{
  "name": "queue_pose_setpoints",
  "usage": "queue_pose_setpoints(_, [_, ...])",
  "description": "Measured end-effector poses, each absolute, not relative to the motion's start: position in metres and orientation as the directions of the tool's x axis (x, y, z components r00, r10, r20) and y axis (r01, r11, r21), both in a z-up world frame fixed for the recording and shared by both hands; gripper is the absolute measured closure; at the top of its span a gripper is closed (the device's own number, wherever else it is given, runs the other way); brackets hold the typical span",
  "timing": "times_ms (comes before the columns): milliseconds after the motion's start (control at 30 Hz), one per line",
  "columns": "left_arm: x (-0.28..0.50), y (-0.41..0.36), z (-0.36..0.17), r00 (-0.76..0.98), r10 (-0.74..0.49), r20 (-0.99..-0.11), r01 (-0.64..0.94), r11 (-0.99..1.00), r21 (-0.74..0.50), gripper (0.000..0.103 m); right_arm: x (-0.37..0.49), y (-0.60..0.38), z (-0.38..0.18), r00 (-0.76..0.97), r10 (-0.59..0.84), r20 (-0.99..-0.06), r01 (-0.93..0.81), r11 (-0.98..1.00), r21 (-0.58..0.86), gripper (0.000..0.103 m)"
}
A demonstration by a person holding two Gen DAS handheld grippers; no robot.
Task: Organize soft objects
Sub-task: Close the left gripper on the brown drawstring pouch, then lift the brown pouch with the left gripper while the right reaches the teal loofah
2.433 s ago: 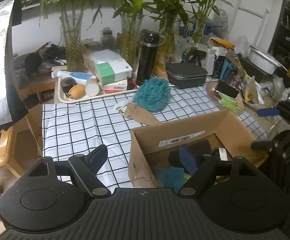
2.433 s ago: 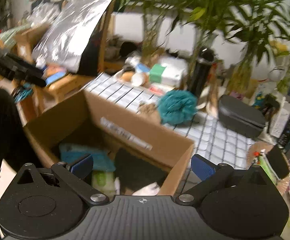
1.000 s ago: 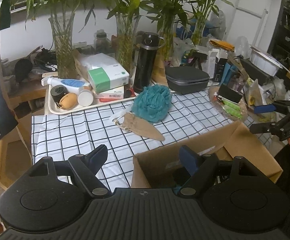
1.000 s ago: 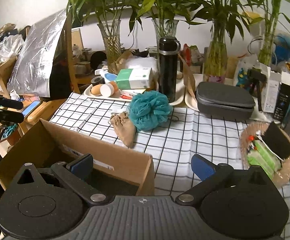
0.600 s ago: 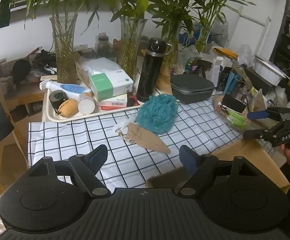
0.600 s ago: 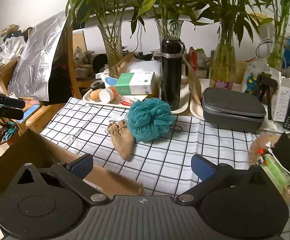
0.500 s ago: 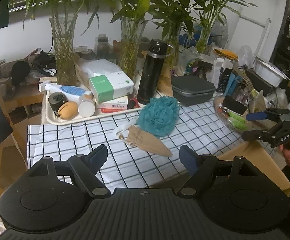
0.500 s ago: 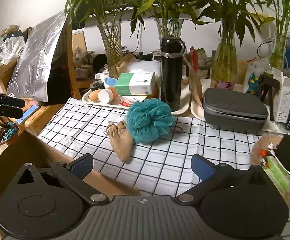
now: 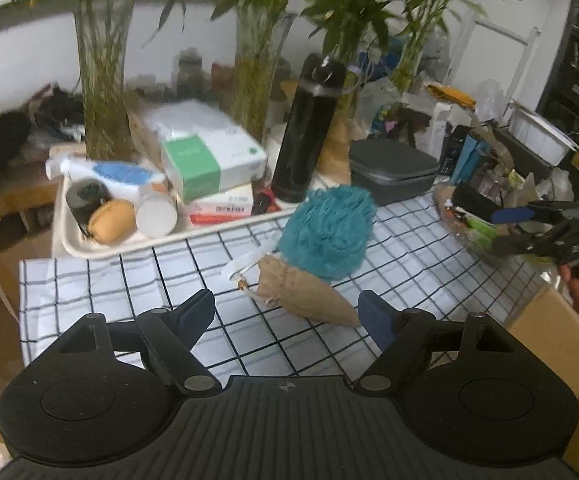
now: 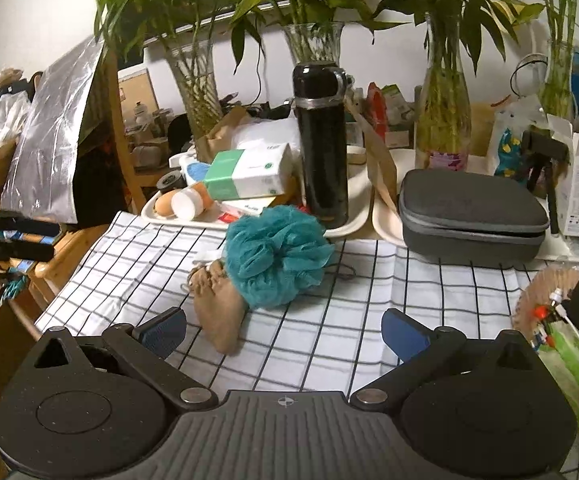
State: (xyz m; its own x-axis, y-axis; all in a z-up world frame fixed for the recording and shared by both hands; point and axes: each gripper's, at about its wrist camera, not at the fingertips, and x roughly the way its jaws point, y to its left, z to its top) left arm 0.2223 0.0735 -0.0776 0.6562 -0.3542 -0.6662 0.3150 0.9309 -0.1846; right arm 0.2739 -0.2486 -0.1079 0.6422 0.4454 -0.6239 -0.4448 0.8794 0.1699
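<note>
Your left gripper and right gripper both gape wide, empty. Risk: the fluffy teal mesh pouf on the checked cloth touches the limp tan fabric pouch; grabbing one could drag the other, or its cord.

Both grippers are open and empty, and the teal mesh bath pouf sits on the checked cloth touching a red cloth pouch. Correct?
Not quite. The cloth pouch touching the teal mesh bath pouf is tan, not red, as the right wrist view shows. Both grippers, left and right, are open and empty.
</note>
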Motion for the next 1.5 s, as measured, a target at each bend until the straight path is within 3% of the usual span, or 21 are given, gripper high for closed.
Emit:
queue_pose_setpoints(167, [0.248, 0.075, -0.100, 0.613, -0.365, -0.701, 0.273, 0.930, -0.246, 0.025, 0.288, -0.250, -0.113, 0.642, 0.451, -0.620, -0.449, 0.877, 0.173, 0.000])
queue_pose_setpoints(400, [0.285, 0.085, -0.136, 0.515, -0.486, -0.706, 0.161, 0.864, -0.477, 0.025, 0.305, -0.246, -0.121, 0.648, 0.425, -0.632, -0.446, 0.884, 0.137, 0.000])
queue_pose_setpoints(633, [0.321, 0.110, -0.189, 0.427, -0.604, -0.674, -0.101, 0.708, -0.699, 0.047, 0.320, -0.239, -0.130, 0.637, 0.414, -0.650, -0.454, 0.883, 0.117, 0.000])
queue_pose_setpoints(833, [0.334, 0.114, -0.215, 0.444, -0.670, -0.596, -0.202, 0.573, -0.794, 0.048, 0.329, -0.231, -0.134, 0.624, 0.426, -0.654, -0.480, 0.870, 0.109, 0.000])
queue_pose_setpoints(967, [0.342, 0.107, -0.227, 0.428, -0.664, -0.613, -0.260, 0.559, -0.787, 0.050, 0.336, -0.227, -0.136, 0.626, 0.423, -0.655, -0.486, 0.869, 0.097, 0.000])
queue_pose_setpoints(1000, [0.342, 0.106, -0.229, 0.431, -0.664, -0.611, -0.267, 0.553, -0.789, 0.059, 0.338, -0.226, -0.137, 0.626, 0.423, -0.655, -0.486, 0.869, 0.096, 0.000])
queue_pose_setpoints(1167, [0.344, 0.101, -0.241, 0.443, -0.667, -0.599, -0.305, 0.516, -0.800, 0.075, 0.343, -0.224, -0.139, 0.630, 0.417, -0.655, -0.485, 0.870, 0.087, 0.000])
queue_pose_setpoints(1233, [0.344, 0.099, -0.243, 0.441, -0.652, -0.617, -0.330, 0.522, -0.787, 0.089, 0.344, -0.224, -0.139, 0.630, 0.415, -0.656, -0.481, 0.872, 0.089, 0.000])
queue_pose_setpoints(1500, [0.339, 0.100, -0.216, 0.466, -0.608, -0.643, -0.268, 0.595, -0.758, 0.094, 0.348, -0.223, -0.144, 0.631, 0.396, -0.667, -0.475, 0.877, 0.072, 0.000])
